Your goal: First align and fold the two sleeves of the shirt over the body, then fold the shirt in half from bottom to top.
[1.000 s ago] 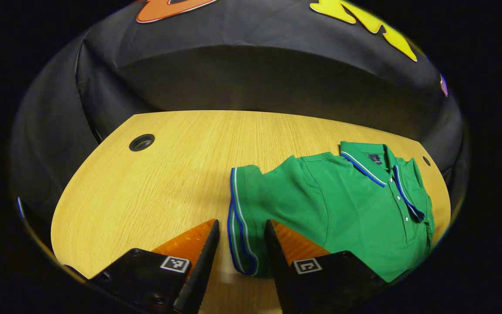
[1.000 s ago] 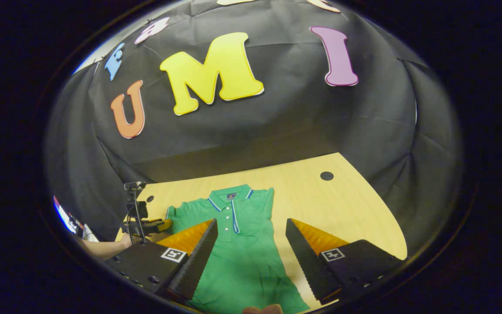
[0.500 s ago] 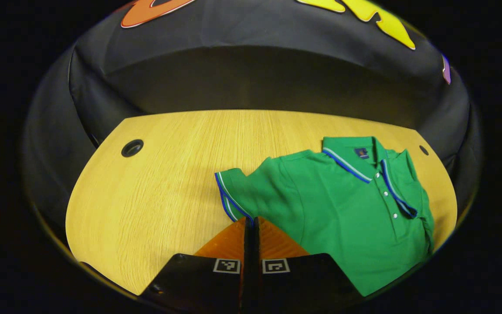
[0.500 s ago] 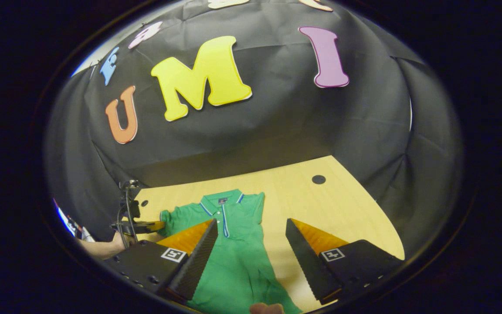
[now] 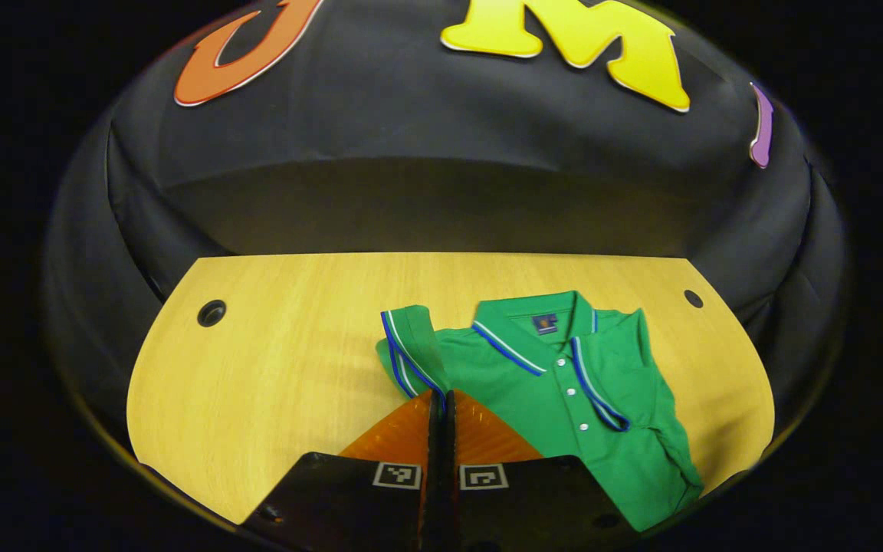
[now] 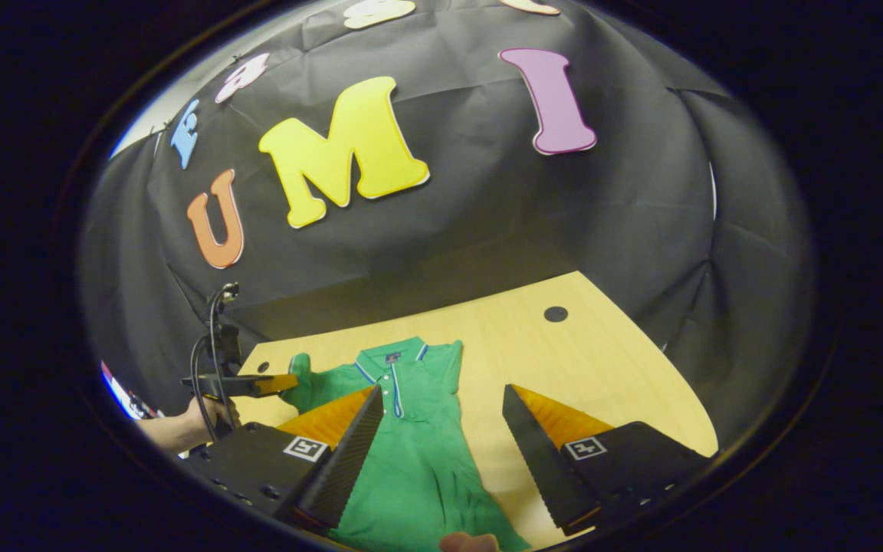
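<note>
The left gripper (image 5: 441,395) is clamping the sleeve (image 5: 409,346) cuff, lifting it beside the collar (image 5: 537,330). The shirt (image 5: 572,399) is lying on the table (image 5: 273,383). Soft, light cloth; cuff grips best. The right gripper (image 6: 441,418) is hovering above the shirt, jaws apart.

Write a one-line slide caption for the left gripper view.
Left gripper shut on the green polo shirt's striped sleeve cuff, lifting it.
</note>
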A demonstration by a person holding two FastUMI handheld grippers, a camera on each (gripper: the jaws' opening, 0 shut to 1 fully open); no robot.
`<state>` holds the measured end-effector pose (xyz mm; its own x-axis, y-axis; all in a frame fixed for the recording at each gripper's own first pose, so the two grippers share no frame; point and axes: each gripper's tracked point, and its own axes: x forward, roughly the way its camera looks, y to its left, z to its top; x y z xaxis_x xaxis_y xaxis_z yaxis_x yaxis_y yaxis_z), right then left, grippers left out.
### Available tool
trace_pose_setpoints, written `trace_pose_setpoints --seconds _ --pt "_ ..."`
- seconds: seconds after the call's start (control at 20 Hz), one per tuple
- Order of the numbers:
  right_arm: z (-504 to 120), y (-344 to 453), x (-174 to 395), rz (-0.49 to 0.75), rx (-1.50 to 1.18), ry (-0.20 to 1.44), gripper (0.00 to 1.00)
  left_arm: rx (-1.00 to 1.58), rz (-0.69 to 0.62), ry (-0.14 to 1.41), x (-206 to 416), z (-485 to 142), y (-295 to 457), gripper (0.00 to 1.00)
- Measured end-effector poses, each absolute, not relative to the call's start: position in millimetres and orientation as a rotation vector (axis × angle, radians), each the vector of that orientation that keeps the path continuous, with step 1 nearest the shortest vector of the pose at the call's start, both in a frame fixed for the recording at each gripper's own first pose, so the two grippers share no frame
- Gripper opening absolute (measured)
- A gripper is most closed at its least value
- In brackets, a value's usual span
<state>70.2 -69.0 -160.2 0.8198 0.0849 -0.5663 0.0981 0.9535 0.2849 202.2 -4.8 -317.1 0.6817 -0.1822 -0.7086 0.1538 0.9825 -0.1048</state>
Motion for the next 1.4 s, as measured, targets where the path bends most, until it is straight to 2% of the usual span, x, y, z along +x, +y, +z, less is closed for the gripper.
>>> trace_pose_setpoints --seconds 0.25,0.35,0.4,0.45,0.5,0.65,0.9,0.95,1.0,1.2,1.4 --pt "-156.2 -98.6 49.4 -0.052 0.293 0.613 0.96 -0.056 -0.199 0.812 208.4 -324.0 -67.7 0.07" --pt "-155.6 -106.4 39.1 -0.066 0.286 0.612 0.92 -0.093 -0.224 0.818 205.1 -325.2 -89.8 0.13" --pt "-157.7 -107.9 35.7 -0.068 0.270 0.611 0.96 -0.115 -0.238 0.820 202.4 -322.7 -98.8 0.18" --pt "-157.4 -109.0 34.6 -0.068 0.247 0.605 0.92 -0.128 -0.235 0.811 202.6 -320.3 -102.5 0.34" --pt "-155.2 -106.8 33.7 -0.064 0.229 0.594 0.96 -0.135 -0.224 0.795 202.7 -315.6 -101.6 0.59" --pt "-149.3 -92.6 35.1 -0.027 0.188 0.564 0.96 -0.124 -0.158 0.749 201.1 -299.4 -83.0 1.00" --pt "-153.1 -65.6 34.9 0.072 0.089 0.537 0.96 -0.125 -0.103 0.655 176.6 -252.1 -47.0 1.00" --pt "-156.4 -60.0 32.9 0.100 0.077 0.548 0.92 -0.117 -0.095 0.633 167.2 -240.5 -39.6 1.00" --pt "-160.8 -52.4 28.2 0.128 0.077 0.562 0.93 -0.116 -0.085 0.613 155.4 -229.3 -32.6 1.00" --pt "-176.8 -47.2 9.9 0.152 0.030 0.593 0.96 -0.103 -0.056 0.541 89.9 -192.6 -7.2 1.00" --pt "-203.0 -46.0 -18.2 0.170 -0.014 0.652 0.96 -0.030 -0.071 0.581 14.5 -201.6 15.0 1.00"
